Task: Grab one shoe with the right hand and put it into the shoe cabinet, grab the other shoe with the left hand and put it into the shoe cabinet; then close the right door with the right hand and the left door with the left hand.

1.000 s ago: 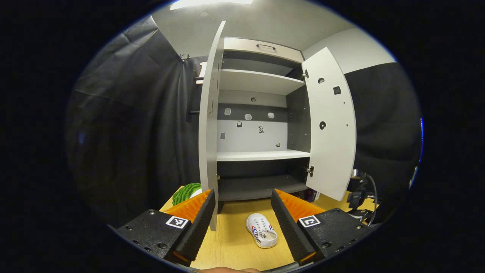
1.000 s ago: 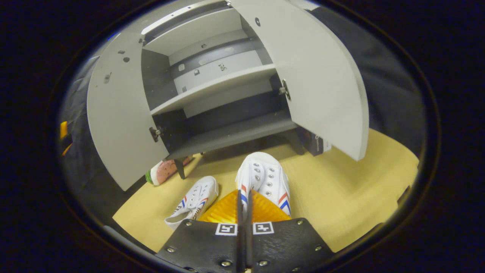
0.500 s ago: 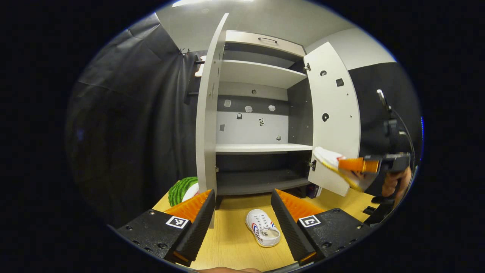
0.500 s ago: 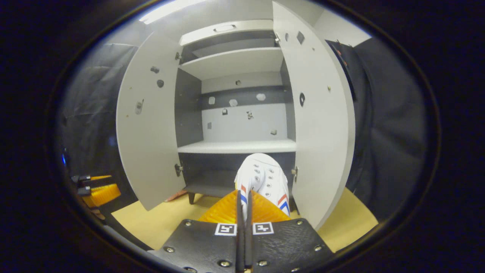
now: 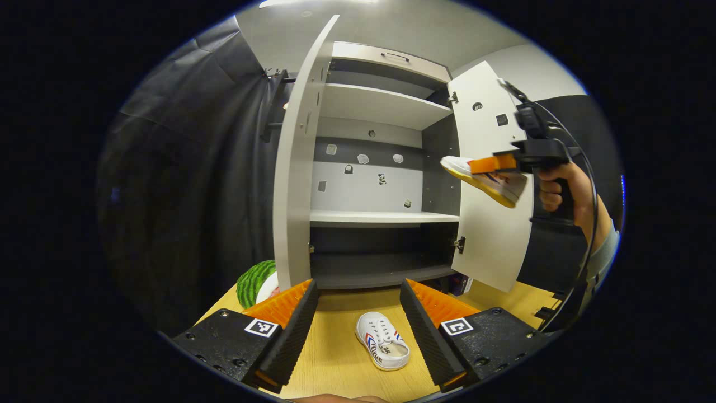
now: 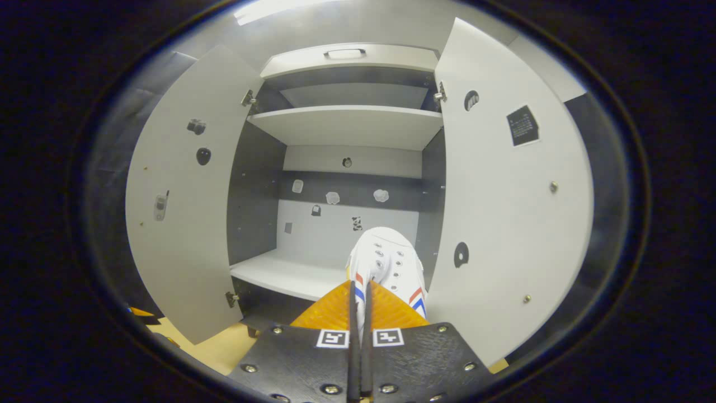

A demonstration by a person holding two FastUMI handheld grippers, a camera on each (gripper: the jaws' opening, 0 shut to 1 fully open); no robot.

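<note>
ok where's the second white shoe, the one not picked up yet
In the left gripper view the white canvas shoe with red and blue stripes lies on the wooden floor, between the open left gripper fingers, before the open grey shoe cabinet.

- A white canvas lace-up shoe with red and blue side stripes (image 6: 389,263) is held in the air, toe pointing into the cabinet, level with the middle compartment; in the left gripper view (image 5: 484,179) it shows a yellowish sole and sits in front of the right door.
- A matching white canvas shoe (image 5: 382,347) lies on the wooden tabletop (image 5: 335,358), sole down, near the cabinet's front.
- The tall white-and-grey shoe cabinet (image 6: 347,123) stands with its left door (image 6: 179,196) and right door (image 6: 509,212) wide open.
</note>
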